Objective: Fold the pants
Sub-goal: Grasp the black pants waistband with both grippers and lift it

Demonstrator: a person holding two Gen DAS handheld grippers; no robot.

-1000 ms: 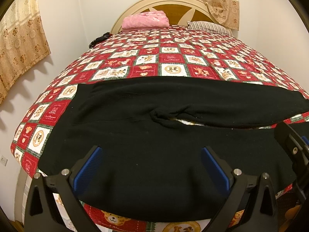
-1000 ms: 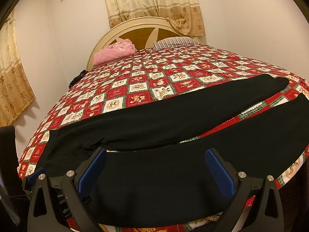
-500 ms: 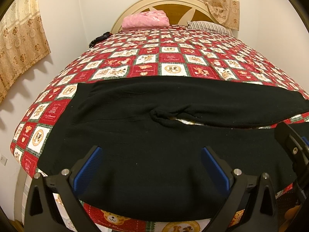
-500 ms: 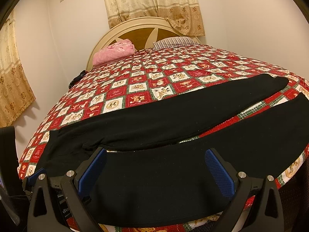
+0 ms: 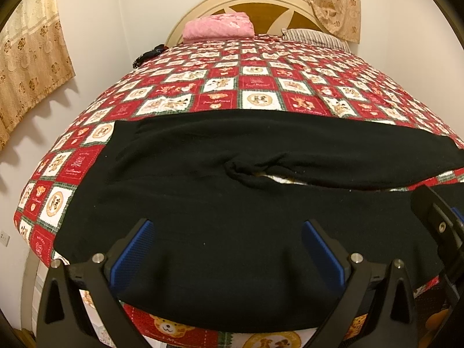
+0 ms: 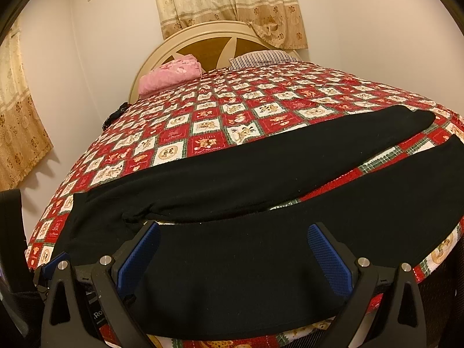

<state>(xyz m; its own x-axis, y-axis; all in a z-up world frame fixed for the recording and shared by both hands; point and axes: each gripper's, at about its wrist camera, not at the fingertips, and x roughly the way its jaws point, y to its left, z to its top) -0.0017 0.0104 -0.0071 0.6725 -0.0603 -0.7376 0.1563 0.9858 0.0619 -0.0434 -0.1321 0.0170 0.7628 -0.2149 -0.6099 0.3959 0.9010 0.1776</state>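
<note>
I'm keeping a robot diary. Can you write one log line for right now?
stage: before first fold | pants: flat on bed, legs apart | left tongs: open, above waist end | right tongs: open, above near leg

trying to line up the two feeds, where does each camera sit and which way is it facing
Left wrist: on the left gripper at the foot of the bed, facing the headboard, over the waist end of the black pants; its own open blue pads frame the view, the right gripper shows at the right edge.
Right wrist: on the right gripper, facing the same way, over the pants legs; the left gripper shows at lower left.
Shared: pants, quilt, pink pillow, headboard.
</note>
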